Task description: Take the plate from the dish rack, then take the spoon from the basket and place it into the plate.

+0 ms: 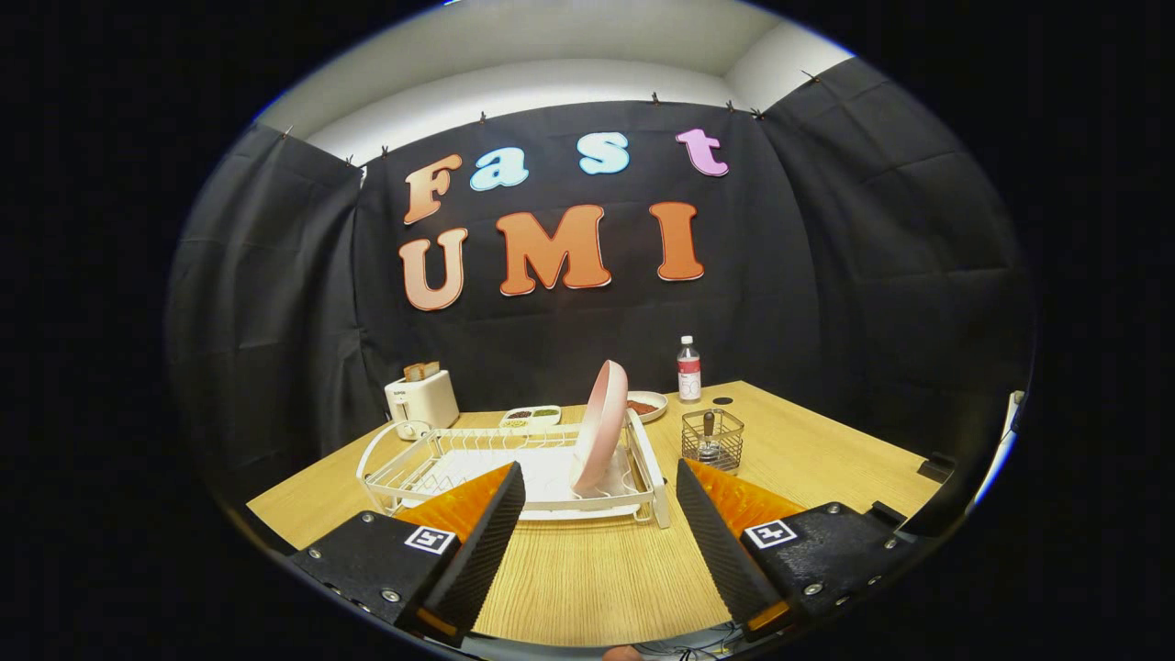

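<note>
My gripper (601, 514) stands wide open, holding nothing, fingers apart above the table (826, 459). One dish rack (514, 468) lies just ahead, carrying one pink plate (601, 427) on edge at its right end. Right of the rack, one wire basket (712, 439) holds one spoon (709, 433). Behind the rack: one toaster (420, 398), one divided tray (531, 416), one dish (647, 405), one bottle (688, 369).

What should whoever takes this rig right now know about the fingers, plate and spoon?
Gripper: open, fingers spread, holding nothing, short of the dish rack.
Plate: pink, standing on edge in the rack, just ahead between the fingers.
Spoon: upright in the wire basket, on the table beside the rack.
Done: nothing yet.
Left: lift the plate out, then fetch the spoon and lay it in the plate.
</note>
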Action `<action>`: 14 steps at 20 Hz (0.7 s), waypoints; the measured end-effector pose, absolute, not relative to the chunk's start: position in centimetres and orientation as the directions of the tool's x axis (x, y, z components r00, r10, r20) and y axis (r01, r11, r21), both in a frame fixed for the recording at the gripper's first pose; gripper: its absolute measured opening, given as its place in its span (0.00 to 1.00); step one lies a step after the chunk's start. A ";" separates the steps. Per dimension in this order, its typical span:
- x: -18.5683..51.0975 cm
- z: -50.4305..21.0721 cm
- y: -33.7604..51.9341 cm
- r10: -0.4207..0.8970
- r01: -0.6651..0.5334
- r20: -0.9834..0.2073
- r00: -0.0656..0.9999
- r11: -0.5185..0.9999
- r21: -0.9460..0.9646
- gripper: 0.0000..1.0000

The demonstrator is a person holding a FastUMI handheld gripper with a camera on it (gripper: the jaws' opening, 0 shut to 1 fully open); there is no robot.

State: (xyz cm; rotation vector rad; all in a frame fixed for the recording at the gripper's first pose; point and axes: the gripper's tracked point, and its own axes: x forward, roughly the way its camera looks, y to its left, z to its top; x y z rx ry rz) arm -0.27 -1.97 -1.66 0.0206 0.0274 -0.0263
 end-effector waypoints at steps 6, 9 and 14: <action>0.1 -1.4 -2.1 -0.030 0.031 -0.034 0.999 0.999 0.020 0.99; 0.7 -1.3 -1.8 -0.035 0.036 -0.048 0.998 0.999 0.008 0.98; 2.7 -0.7 -1.1 -0.044 0.044 -0.060 0.997 0.999 -0.015 0.98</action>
